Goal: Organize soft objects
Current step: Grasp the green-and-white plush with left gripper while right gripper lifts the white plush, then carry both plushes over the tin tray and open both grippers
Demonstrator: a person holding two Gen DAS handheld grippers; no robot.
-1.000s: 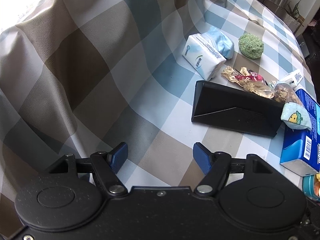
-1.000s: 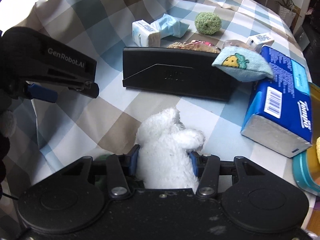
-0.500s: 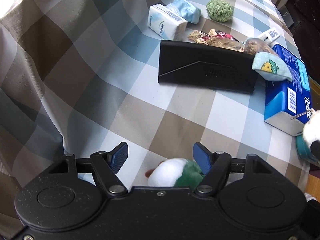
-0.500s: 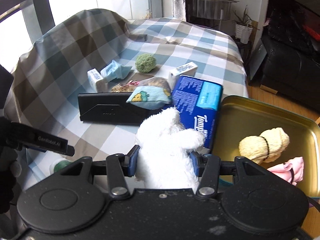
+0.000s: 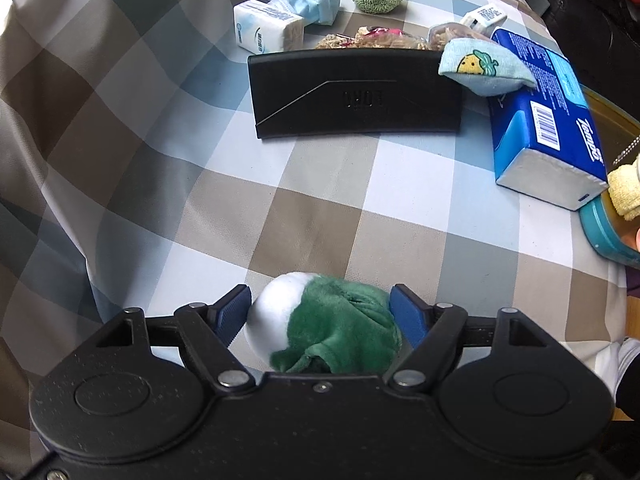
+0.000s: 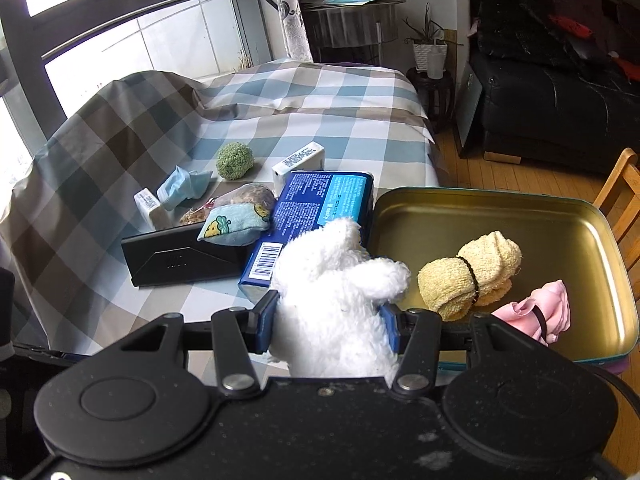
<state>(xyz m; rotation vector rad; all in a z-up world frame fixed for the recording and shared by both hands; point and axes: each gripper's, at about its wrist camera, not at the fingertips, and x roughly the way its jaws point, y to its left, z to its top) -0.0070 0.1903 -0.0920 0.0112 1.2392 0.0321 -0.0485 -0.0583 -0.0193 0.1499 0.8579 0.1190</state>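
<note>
Gold tin (image 6: 560, 216), right edge of the checked tablecloth (image 5: 340, 208): now coming into the right wrist view, already holding a rolled yellow towel (image 6: 468, 276).

White plush toy (image 6: 336, 300): right gripper (image 6: 326, 318) pinching it, carrying it up from the cloth toward the tin.

Green-and-white plush (image 5: 324, 320), near edge: left gripper (image 5: 320, 312) now straddling it, jaws opening, pads not pressing.

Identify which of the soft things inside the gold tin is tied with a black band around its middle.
The rolled yellow towel, lying in the gold tin: a black band cinches its middle. The pink cloth beside it lies crumpled, not rolled.
</note>
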